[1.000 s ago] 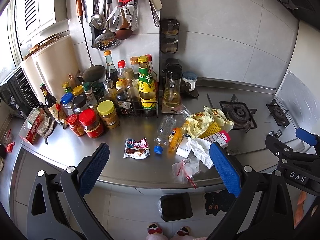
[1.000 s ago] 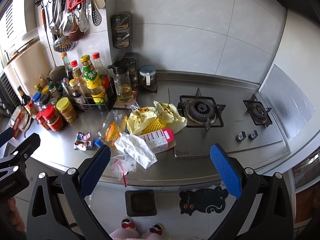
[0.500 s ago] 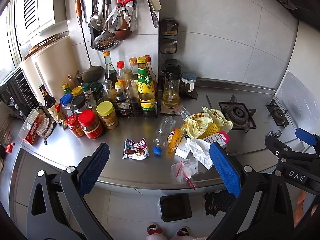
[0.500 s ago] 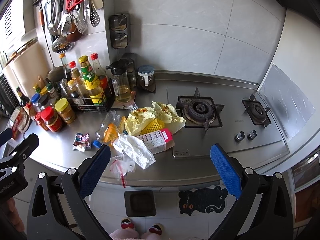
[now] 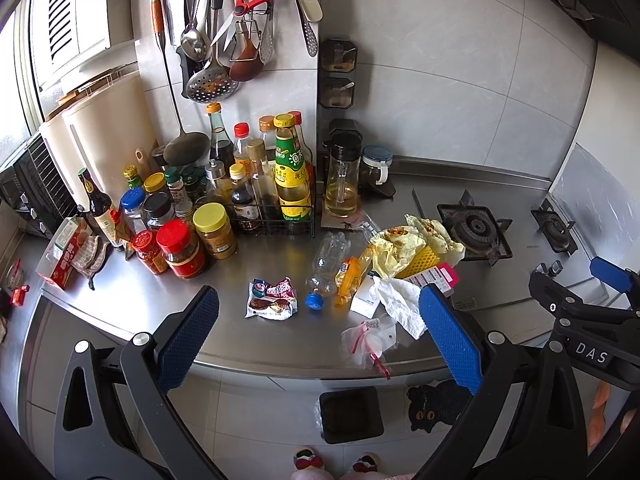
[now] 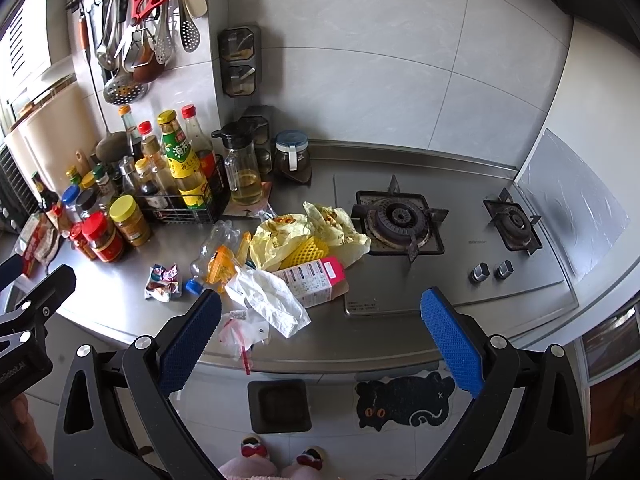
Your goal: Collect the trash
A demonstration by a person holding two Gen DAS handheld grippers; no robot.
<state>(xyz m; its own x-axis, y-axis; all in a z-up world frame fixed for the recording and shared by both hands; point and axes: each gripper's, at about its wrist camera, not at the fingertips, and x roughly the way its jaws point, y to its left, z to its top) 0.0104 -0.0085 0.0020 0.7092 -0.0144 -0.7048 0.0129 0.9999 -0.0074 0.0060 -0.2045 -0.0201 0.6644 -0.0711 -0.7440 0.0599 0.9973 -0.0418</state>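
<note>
While both grippers gape empty, crumpled foil wrapper (image 5: 272, 298), clear ribbed plastic bottle (image 5: 326, 264), brushed steel counter (image 5: 224, 276).

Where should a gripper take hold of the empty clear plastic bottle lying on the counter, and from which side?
Grip the clear bottle across its midbody, coming down from above. It lies on its side, blue cap toward the counter edge, so its round flanks face the fingers. Its left flank is open; the orange wrapper crowds its right. Both grippers, left gripper and right gripper, are open.
</note>
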